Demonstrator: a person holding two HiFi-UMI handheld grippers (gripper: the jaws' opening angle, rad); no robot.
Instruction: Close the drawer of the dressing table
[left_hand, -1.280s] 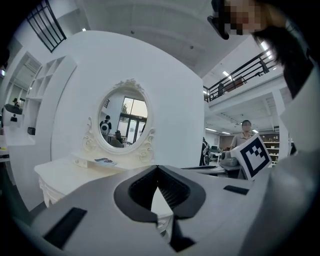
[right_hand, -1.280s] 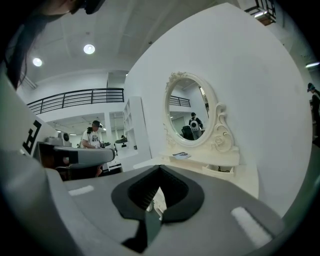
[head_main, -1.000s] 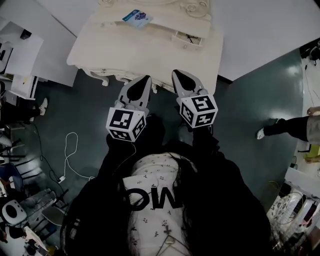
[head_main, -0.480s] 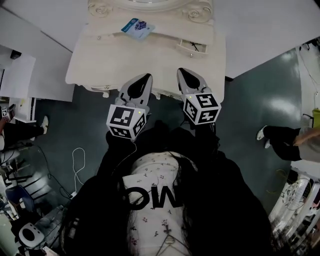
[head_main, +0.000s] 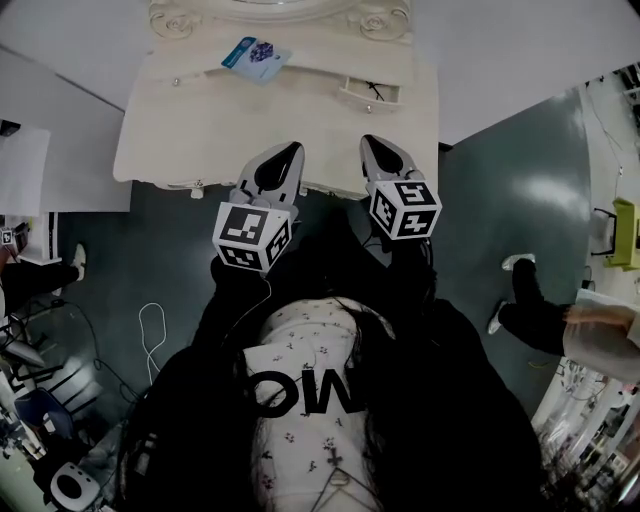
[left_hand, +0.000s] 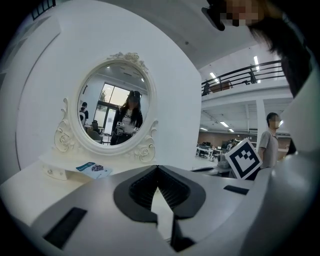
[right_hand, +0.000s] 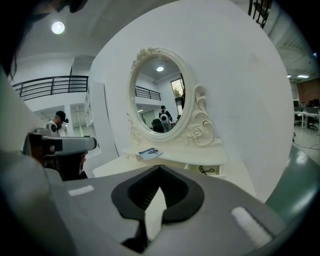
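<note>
Closed and empty, your left gripper (head_main: 290, 150) and right gripper (head_main: 369, 143) have moved up to the dressing table's (head_main: 190, 120) front edge. The open drawer (head_main: 372, 92) waits ahead, untouched.

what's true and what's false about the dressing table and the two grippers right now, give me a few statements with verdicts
1. The small drawer on the dressing table stands pulled out. True.
2. The right gripper holds the blue card. False: it is shut and empty, and the blue card lies on the table's upper shelf.
3. An oval mirror stands at the back of the table. True.
4. The left gripper is touching the drawer. False: it hangs shut near the table's front edge, well apart from the drawer.
</note>
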